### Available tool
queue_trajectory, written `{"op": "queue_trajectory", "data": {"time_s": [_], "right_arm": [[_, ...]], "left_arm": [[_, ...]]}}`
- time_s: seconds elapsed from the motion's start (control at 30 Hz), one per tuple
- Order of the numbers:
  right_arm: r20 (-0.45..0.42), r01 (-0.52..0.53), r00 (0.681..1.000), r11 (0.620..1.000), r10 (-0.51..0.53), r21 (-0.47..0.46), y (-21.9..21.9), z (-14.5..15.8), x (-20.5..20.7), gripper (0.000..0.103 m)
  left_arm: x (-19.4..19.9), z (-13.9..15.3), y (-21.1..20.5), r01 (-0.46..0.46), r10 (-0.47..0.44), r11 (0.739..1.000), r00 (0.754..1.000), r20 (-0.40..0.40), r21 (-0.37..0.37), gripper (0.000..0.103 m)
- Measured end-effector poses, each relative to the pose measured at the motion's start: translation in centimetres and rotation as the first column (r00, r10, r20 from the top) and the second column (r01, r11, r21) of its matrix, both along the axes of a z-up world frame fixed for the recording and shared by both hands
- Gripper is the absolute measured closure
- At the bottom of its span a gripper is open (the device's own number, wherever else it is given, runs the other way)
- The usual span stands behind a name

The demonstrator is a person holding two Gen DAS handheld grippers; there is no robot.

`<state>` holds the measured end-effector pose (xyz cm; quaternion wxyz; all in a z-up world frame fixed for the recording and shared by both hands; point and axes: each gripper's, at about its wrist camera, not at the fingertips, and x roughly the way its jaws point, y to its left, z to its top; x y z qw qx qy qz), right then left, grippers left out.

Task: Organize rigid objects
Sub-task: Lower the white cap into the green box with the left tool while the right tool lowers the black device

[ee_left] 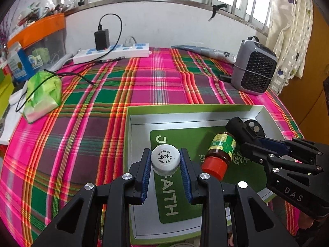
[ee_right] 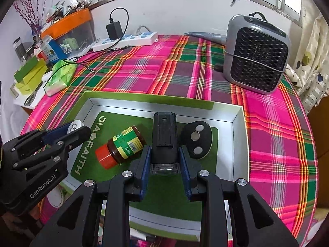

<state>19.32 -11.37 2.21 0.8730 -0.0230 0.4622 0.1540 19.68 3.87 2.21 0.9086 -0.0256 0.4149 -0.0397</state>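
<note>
- Placement step by the look of it: both grippers hanging over green box (ee_left: 131, 135) on plaid cloth (ee_left: 82, 113), each carrying something.
- Best bet: lower until item nearly meets green mat (ee_right: 168, 189), find a bare patch, clear of red-capped jar (ee_right: 121, 147) lying on its side and black key fob (ee_right: 197, 139).
- Left gripper (ee_left: 166, 169): narrow gap, blue pads pinching white bottle cap (ee_left: 165, 160), bottle body hidden below.
- Right gripper (ee_right: 164, 169): also narrow, clamped on black device (ee_right: 164, 135) with clear base, standing between jar and fob.
- Worth releasing slowly so nothing tips onto the jar.
</note>
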Motion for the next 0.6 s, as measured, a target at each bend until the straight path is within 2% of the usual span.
{"op": "queue_trajectory", "data": {"time_s": [0.6], "right_arm": [[-0.021, -0.012, 1.000, 1.000, 0.011, -0.009, 0.51, -1.00, 0.85, 0.074]], "left_arm": [[0.35, -0.44, -0.22, 0.002, -0.002, 1.000, 1.000, 0.000, 0.022, 0.076]]}}
